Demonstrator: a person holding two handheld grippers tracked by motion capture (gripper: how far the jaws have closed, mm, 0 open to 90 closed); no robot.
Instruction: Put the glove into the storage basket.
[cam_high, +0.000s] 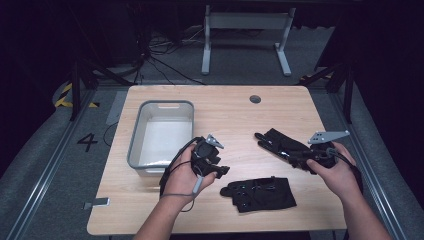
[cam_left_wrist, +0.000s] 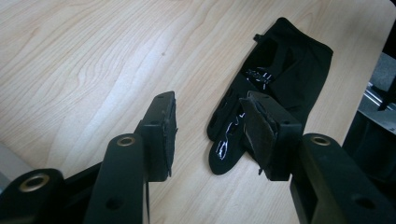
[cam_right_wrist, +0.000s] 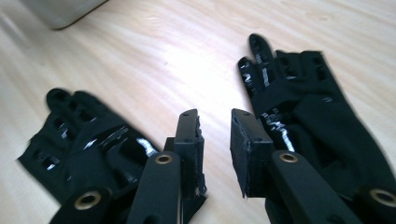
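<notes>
you've got a light wood table w/ a grey plastic bin sitting on its left half, so i'll place stuff off the bin. your left gripper is just right of the bin's near right corner, held in your left hand. in the left gripper view the jaws are spread pretty wide w/ nothing between them, just bare wood, and the near glove lies flat past the right jaw. that glove is right of the bin and nearer to you, fingers pointing toward the bin side. the 2nd glove is further right of the bin, about level w/ its near end, w/ your right gripper and right hand over its cuff end. in the right gripper view the jaws have a narrower gap, also empty, hovering btwn the two gloves: one at left, the other at right. can't tell if either jaw is touching fabric.
</notes>
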